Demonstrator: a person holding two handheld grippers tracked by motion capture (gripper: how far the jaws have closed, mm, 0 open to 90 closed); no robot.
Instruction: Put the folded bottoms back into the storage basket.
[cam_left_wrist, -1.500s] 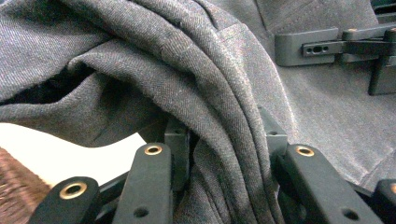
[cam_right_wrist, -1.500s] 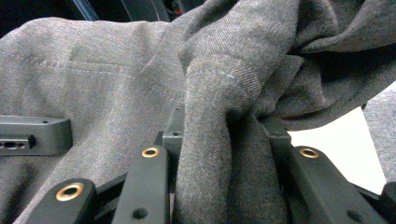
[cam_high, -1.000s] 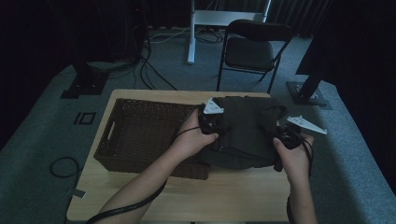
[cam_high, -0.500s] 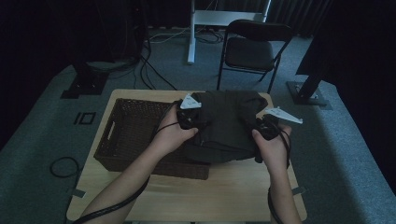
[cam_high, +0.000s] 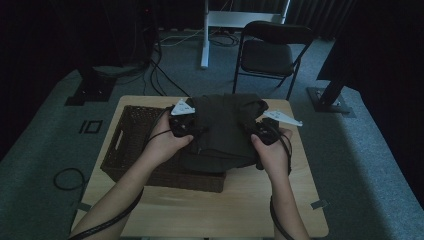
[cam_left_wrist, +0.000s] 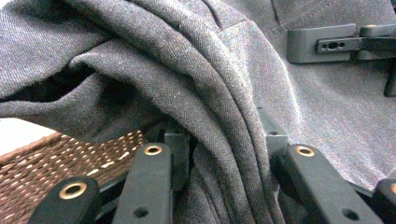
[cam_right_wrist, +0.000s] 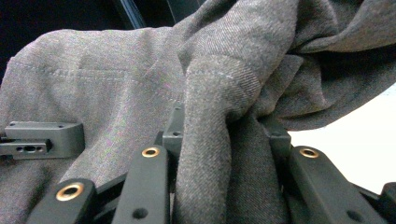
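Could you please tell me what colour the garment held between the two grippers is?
The garment is dark grey with a fine twill weave, clearest in the left gripper view.

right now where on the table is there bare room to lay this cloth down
Bare wood runs along the table near edge, between the forearms, and down its right side beyond the right tongs. The left is crowded by the basket, with the cloth draped partly over it.

Garment (cam_left_wrist: 233, 70) grey twill weave; basket (cam_left_wrist: 56, 158) brown woven wicker; tabletop (cam_high: 260, 200) pale wood; chair (cam_high: 270, 55) black.
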